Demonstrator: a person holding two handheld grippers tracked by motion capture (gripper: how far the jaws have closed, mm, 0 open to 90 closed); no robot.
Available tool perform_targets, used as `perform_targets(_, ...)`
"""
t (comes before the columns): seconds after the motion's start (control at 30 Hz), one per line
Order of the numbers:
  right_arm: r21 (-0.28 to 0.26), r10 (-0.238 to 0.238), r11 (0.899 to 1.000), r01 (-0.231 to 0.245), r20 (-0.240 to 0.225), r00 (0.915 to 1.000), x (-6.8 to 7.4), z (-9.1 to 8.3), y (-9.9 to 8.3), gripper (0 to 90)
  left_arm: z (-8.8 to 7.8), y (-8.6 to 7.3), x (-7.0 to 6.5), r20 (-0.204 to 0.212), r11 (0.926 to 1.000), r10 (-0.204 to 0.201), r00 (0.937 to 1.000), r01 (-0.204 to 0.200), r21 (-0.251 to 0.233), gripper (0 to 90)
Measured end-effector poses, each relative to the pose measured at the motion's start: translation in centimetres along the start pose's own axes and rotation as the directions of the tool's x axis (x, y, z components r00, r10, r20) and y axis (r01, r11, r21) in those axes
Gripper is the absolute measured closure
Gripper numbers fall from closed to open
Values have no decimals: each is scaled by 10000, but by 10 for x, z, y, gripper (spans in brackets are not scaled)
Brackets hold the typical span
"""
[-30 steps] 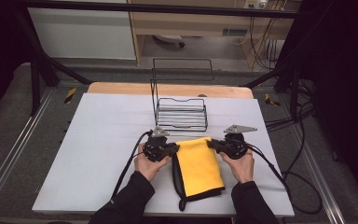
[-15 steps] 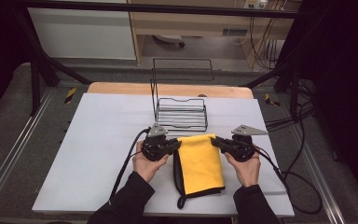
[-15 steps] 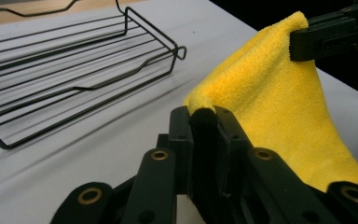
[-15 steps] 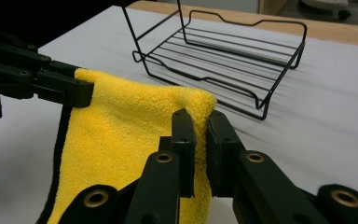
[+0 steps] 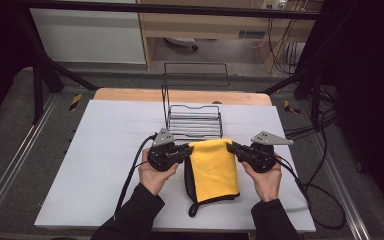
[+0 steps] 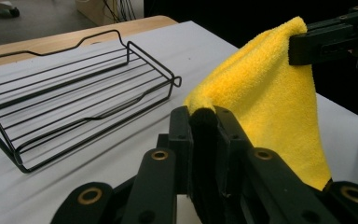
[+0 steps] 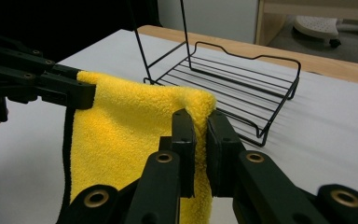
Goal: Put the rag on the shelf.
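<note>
Clamped on the left top corner of a yellow terry cloth with a black trimmed edge (image 5: 212, 167), the left black two-jaw gripper (image 5: 186, 151) has its pads pinched tight on the folded fabric, as the left gripper view shows with a dark edge squeezed between the jaws. Across the span, the right black two-jaw gripper (image 5: 233, 147) grips the opposite top corner the same way, yellow pile bunched between its closed pads. The cloth hangs between them at the near middle of the white table (image 5: 105, 145), its upper edge lifted and taut, its lower part draped onto the surface nearest the person.

Judging by this, the pick-up is done; what is left is probably carrying the cloth to the black wire rack with a tall wire back frame (image 5: 194, 122), which stands just beyond it, still without any load.

The cloth looks soft, thick and looped, likely to sag and fold. The rack is thin rigid rod, open-barred, with low curved sides. The table top is smooth and matte.
</note>
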State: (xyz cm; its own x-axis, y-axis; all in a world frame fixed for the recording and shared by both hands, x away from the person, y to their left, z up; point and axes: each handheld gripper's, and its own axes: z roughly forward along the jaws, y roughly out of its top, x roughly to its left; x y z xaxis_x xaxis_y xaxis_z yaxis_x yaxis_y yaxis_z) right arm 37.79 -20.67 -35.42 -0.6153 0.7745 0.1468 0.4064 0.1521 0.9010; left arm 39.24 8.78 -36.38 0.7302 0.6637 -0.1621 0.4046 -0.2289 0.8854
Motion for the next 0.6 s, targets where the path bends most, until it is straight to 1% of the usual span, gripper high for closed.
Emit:
perform_targets(0.23,-376,-106,9992,108,63,9999,5,-6,7,835,-8,7,-2,-21,9993,109,9999,-110,-363,790)
perform_targets(0.3,-539,-255,9982,261,118,9996,7,-8,10,835,-11,9,-3,-17,9986,150,9999,-151,-515,791)
perform_targets(0.43,-777,-356,9963,370,188,9992,12,-12,16,835,-17,15,-5,-89,9968,298,9995,-304,-741,791)
perform_targets(0.53,-930,-486,9944,506,235,9985,14,-15,20,836,-22,20,-6,-103,9949,377,9992,-385,-936,791)
perform_targets(0.6,-1083,-494,9928,515,221,9985,16,-16,22,836,-25,23,-6,-97,9937,393,9992,-401,-1050,791)
